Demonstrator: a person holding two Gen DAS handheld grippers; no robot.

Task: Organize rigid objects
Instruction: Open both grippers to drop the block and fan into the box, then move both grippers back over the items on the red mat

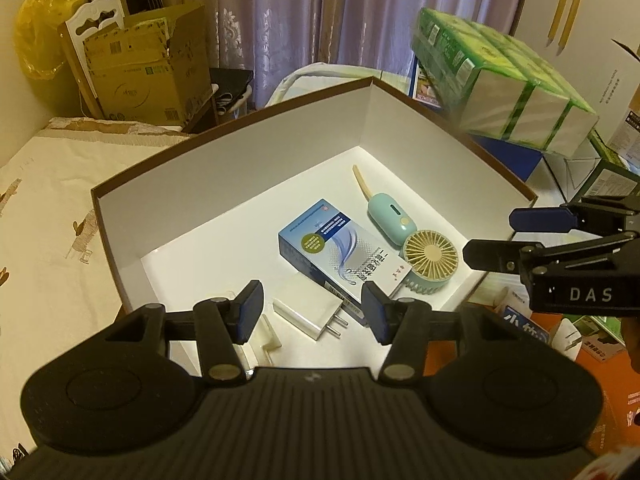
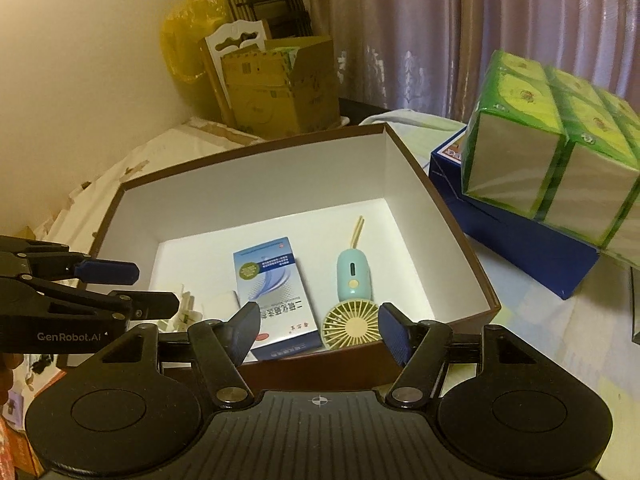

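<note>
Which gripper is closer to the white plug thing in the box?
Left. The left gripper hangs open right above the white charger, which shows between its fingers. The right gripper is open over the little fan, with the blue box between.

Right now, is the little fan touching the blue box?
Touching. The left wrist view shows the blue box's corner lying over the fan's base, no gap between them.
</note>
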